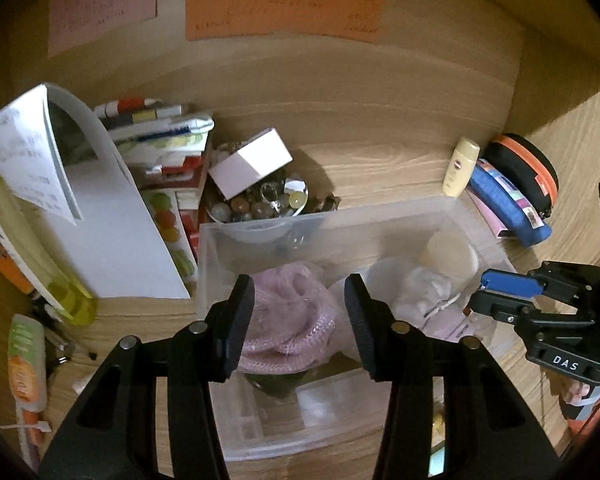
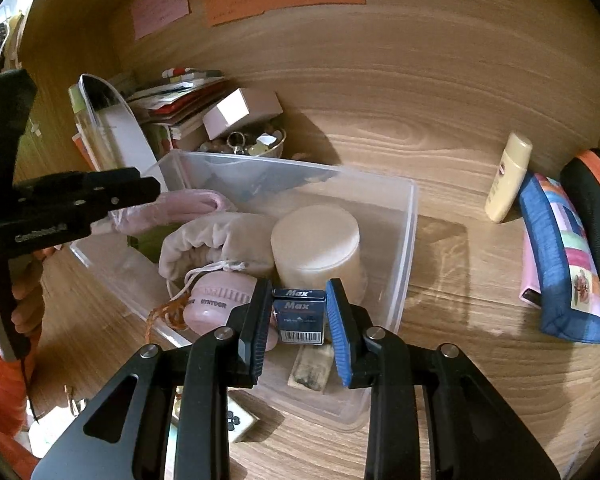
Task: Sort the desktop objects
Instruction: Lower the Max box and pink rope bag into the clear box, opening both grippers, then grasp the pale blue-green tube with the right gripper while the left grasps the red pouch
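Right tool (image 2: 299,316) pinching blue Max staple box (image 2: 300,314) above near edge of clear plastic bin (image 2: 404,248) on counter (image 2: 460,320); left tool (image 1: 300,328) spread, empty, over pink mesh pouch (image 1: 296,320) in bin.

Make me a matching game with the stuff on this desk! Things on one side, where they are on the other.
Things:
1. small blue Max box
2. cream round plastic jar
3. pale yellow lotion bottle
4. pink cardboard box

Places:
A. atop the bowl of beads
B. inside the clear plastic bin
C. between the right gripper fingers
D. leaning on the wooden back wall

Pairs: 1-C, 2-B, 3-D, 4-A
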### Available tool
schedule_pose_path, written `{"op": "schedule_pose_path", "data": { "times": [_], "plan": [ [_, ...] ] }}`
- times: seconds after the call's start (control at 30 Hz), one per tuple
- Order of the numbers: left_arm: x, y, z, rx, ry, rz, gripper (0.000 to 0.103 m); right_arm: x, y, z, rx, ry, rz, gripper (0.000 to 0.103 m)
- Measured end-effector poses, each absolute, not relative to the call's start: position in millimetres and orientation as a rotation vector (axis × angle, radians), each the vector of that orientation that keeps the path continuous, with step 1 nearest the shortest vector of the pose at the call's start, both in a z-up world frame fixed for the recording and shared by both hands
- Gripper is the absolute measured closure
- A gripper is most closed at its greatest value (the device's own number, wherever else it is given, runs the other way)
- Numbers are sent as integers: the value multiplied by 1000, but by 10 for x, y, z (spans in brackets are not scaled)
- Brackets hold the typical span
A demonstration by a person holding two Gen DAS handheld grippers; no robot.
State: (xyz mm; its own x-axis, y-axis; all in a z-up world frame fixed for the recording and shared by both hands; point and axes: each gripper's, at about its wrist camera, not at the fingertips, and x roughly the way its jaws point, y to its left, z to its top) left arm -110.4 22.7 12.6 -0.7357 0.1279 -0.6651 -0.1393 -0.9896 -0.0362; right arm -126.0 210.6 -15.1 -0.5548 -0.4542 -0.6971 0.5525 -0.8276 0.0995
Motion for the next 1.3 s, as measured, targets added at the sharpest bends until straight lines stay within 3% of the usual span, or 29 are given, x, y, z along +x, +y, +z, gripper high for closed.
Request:
{"op": "schedule_pose_path", "data": {
  "times": [0.17, 0.27, 0.4, 0.47, 0.57, 0.67, 1.03, 1.3],
  "plan": [
    [-1029, 252, 202, -1044, 21, 2809, 49, -1222, 2102, -109, 993, 189, -2362, 75],
    [-930, 226, 269, -1021, 12, 2819, 43, -1169, 2120, -60, 972, 198, -2388, 61],
    [-773, 181, 346, -975, 7, 2825, 30, -1088, 2148, 12, 954, 188, -2402, 54],
    [-693, 175, 367, -953, 10, 2829, 28, -1032, 2156, 40, 953, 189, -2404, 43],
    [-573, 154, 357, -952, 12, 2837, 28, -917, 2146, 64, 949, 204, -2411, 38],
    [-465, 119, 299, -972, 8, 2834, 15, -783, 2118, 72, 941, 248, -2428, 35],
    [-48, 85, -77, -1066, 46, 2768, 14, -283, 2025, -121, 1010, 284, -2427, 23],
    [240, 225, -383, -1177, 68, 2660, 14, -101, 1926, -372, 1060, 343, -2405, 23]
  ]
}}
